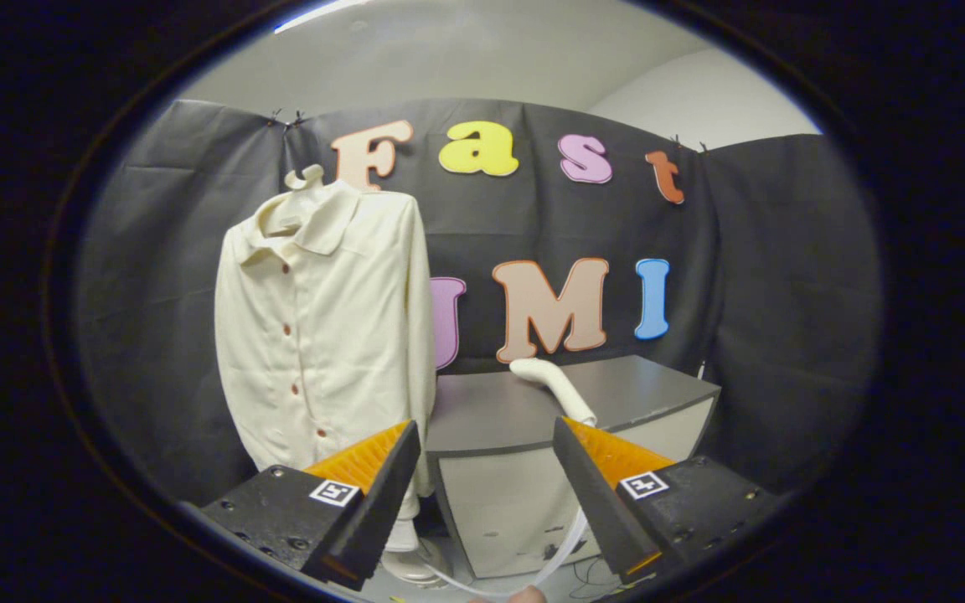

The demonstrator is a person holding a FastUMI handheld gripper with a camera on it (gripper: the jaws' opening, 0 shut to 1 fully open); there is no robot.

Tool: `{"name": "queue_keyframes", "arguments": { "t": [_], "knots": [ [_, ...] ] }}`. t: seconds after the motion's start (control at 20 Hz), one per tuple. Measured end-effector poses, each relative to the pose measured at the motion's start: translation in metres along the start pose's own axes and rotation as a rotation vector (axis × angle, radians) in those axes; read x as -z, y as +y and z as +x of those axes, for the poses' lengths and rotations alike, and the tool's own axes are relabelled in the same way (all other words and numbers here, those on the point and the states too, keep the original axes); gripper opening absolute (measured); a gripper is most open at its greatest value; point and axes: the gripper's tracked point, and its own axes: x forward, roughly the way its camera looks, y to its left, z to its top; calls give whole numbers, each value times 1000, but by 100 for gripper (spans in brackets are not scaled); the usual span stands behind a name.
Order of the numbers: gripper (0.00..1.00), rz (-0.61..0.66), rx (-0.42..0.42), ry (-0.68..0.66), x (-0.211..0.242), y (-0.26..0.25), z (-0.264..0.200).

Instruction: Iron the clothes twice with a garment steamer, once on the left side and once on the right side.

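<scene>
A cream button-up shirt (323,327) hangs on a hanger in front of the booth wall, beyond my left finger. A white steamer head (551,385) lies on a grey cabinet top (491,410), just beyond my right finger; its pale hose (570,544) trails down the cabinet front. My gripper (487,440) is open, fingers wide apart, with nothing between them. It hovers short of the cabinet, to the right of the shirt.
The grey cabinet (499,502) stands right of the shirt, against the black cloth wall (767,293). A white base (403,553) sits on the floor under the shirt. Cables (591,574) lie at the cabinet's foot.
</scene>
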Motion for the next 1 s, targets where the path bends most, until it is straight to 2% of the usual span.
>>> {"name": "queue_keyframes", "arguments": {
  "t": [0.55, 0.9, 1.0],
  "knots": [
    [98, -34, -37, 82, 16, -90, 154],
    [97, -51, -58, 154, 45, -111, 237],
    [90, -47, -54, 198, 59, -114, 253]
  ]
}}
